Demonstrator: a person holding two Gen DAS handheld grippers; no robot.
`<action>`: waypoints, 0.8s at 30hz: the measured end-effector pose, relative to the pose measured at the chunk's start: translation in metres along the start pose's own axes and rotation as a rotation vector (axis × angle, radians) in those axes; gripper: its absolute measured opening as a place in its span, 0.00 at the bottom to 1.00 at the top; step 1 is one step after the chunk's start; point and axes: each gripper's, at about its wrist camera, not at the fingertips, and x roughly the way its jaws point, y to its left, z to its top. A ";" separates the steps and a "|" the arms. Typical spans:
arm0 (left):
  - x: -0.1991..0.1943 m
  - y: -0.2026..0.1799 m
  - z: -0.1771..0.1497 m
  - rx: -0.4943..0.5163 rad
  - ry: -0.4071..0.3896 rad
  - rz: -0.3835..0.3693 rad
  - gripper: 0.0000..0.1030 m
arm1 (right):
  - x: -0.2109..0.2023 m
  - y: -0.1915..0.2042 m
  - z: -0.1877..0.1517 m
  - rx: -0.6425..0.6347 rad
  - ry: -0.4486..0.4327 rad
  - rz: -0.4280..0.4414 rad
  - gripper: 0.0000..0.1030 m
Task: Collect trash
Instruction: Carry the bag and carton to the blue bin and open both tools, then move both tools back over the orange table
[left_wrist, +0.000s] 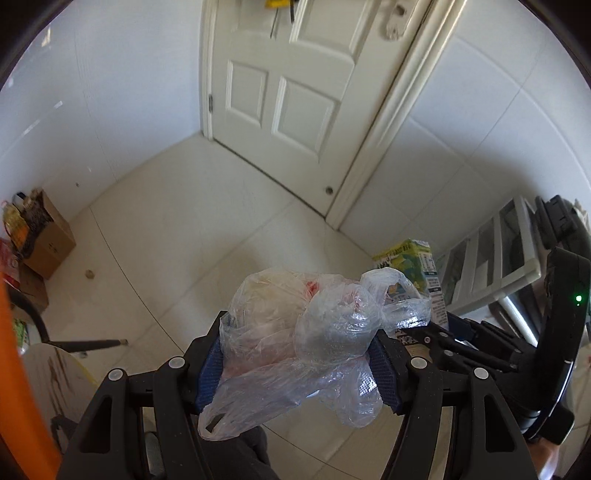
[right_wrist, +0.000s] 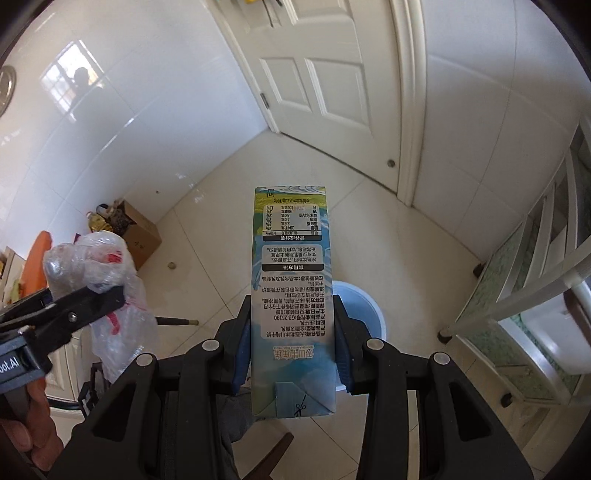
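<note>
Trash is in both grips: the left gripper (left_wrist: 295, 365) clamps a crumpled plastic bag (left_wrist: 314, 332), and the right gripper (right_wrist: 293, 347) pinches a milk carton (right_wrist: 291, 295) upright above a blue bin (right_wrist: 364, 306). Best to centre each over the rim before letting go, the bag first.

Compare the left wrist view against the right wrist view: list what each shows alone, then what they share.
Left wrist only: the left gripper seen head-on, clamping the crumpled plastic bag.

Right wrist only: a light blue bin on the floor under the carton, and the carton's printed label.

Both: the white door, the cardboard box by the wall, the white cabinet, the bag, and the milk carton gripped in the right gripper.
</note>
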 end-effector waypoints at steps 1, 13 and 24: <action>0.010 0.001 0.006 0.003 0.017 -0.008 0.63 | 0.005 -0.002 0.000 0.006 0.010 -0.005 0.37; 0.090 0.014 0.055 0.031 0.157 0.067 0.79 | 0.060 -0.031 -0.002 0.080 0.093 -0.041 0.63; 0.076 0.008 0.054 0.066 0.105 0.166 0.96 | 0.038 -0.041 -0.009 0.136 0.033 -0.096 0.99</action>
